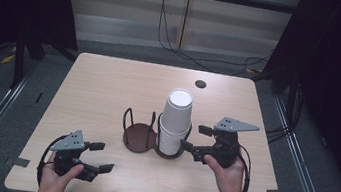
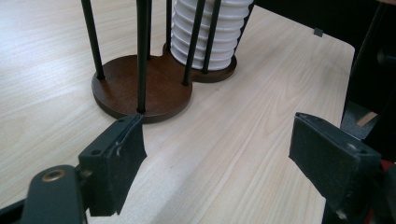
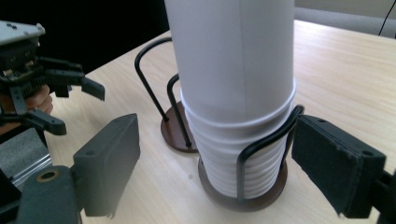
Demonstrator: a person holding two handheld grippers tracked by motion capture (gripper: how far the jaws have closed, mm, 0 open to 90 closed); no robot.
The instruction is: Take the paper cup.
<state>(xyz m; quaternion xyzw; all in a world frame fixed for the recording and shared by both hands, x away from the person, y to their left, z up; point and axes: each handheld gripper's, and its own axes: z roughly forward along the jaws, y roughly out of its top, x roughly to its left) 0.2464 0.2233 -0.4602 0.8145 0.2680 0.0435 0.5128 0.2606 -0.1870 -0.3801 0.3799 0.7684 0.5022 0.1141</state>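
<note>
We note a dark wire cup holder [image 1: 145, 135] with two round brown bases joined side by side, near the middle of the tabletop [image 1: 110, 82]. Its right bay holds a stack of white paper cups [image 1: 175, 122], mouths down, rims ribbed in tight rings at the bottom, one tall cup bottom-up on top. The left bay [image 2: 140, 88] stands empty, bare brown disc between black wire uprights.

The cups look clean and smooth; we see a faint vertical seam on the top cup in the right gripper view.

Right tongs [image 1: 196, 139] sit just right of the stack at rim height, jaws wide and flanking the cups without touching, holding nothing. Left tongs [image 1: 99, 157] rest low near the front-left edge, well apart from the holder, jaws wide and empty.

Open wood lies all round the holder; a small dark hole [image 1: 200, 84] sits near the far edge. Floor [image 1: 16, 104] drops away past both sides.
</note>
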